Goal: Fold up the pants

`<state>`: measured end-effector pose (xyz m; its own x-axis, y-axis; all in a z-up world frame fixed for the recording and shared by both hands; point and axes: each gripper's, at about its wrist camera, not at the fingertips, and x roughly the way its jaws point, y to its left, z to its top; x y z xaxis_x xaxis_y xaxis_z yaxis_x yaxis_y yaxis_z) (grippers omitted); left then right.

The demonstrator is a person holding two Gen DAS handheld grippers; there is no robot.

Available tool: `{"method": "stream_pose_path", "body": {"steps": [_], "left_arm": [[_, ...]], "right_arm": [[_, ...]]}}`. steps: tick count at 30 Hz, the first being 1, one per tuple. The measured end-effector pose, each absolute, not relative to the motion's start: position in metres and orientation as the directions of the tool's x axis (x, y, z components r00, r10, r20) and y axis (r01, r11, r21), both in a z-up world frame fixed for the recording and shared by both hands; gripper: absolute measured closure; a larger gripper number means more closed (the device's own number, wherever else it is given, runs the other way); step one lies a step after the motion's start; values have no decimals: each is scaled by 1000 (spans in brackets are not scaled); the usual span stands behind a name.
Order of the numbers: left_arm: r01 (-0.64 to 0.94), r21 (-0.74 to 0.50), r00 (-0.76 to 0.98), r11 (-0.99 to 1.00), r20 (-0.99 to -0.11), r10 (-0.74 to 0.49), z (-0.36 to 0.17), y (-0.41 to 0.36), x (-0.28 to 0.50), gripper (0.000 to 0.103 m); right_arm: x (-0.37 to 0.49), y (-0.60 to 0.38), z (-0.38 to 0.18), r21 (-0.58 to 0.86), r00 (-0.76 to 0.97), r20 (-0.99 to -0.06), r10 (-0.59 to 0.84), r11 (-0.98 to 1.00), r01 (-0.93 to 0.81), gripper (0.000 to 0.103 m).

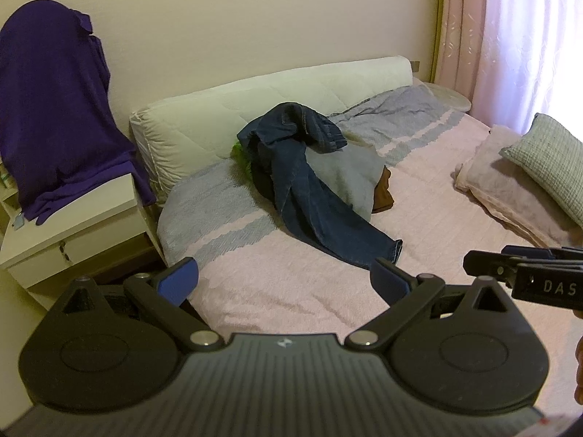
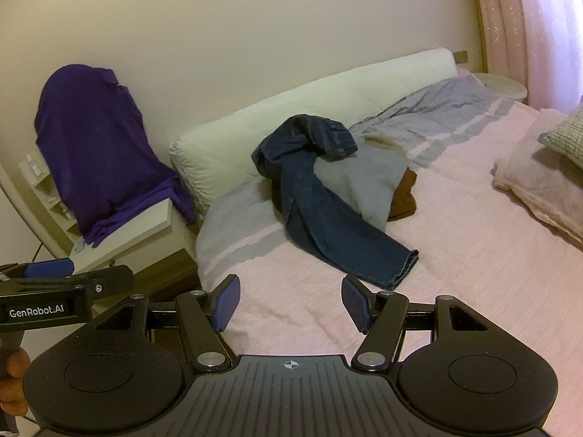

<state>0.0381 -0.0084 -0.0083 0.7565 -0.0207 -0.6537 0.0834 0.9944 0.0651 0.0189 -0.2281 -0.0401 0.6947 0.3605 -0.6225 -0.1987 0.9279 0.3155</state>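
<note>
Dark blue jeans (image 1: 309,189) (image 2: 320,196) lie crumpled on the bed, draped over a grey garment (image 1: 349,174) (image 2: 364,182). One leg stretches toward me and its hem (image 1: 390,255) (image 2: 404,266) rests on the pink cover. My left gripper (image 1: 284,284) stands open above the near part of the bed, short of that hem, with nothing between its blue pads. My right gripper (image 2: 291,302) is open too and empty, also short of the hem. Each gripper shows at the edge of the other's view.
The bed's pink cover (image 1: 328,291) has a grey striped blanket (image 1: 218,204) at the back and a white padded headboard (image 1: 255,109). A brown garment (image 1: 382,193) and something green (image 1: 240,156) peek from the pile. Pillows (image 1: 528,182) lie right. A purple shirt (image 1: 62,109) drapes a white nightstand (image 1: 73,233) left.
</note>
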Motion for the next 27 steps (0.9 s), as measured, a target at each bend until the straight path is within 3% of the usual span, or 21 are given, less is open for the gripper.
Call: {"method": "stream_pose_path", "body": {"steps": [12,16,27], "left_arm": [[149,27,712,988,-697,-89,-33,15,130,4],[166,29,660,986,-746,-89,-51,37,179,4],[195,84,637,977,-769,-61,-71,100,346,4]], "right_arm": [[93,-203,-61,327,684,-653,325,936,-132,44],[135,-187,-71,349,668,-671,322,932,-98,44],[280,-127,-97,372,652,-702,287,928,-8,44]]}}
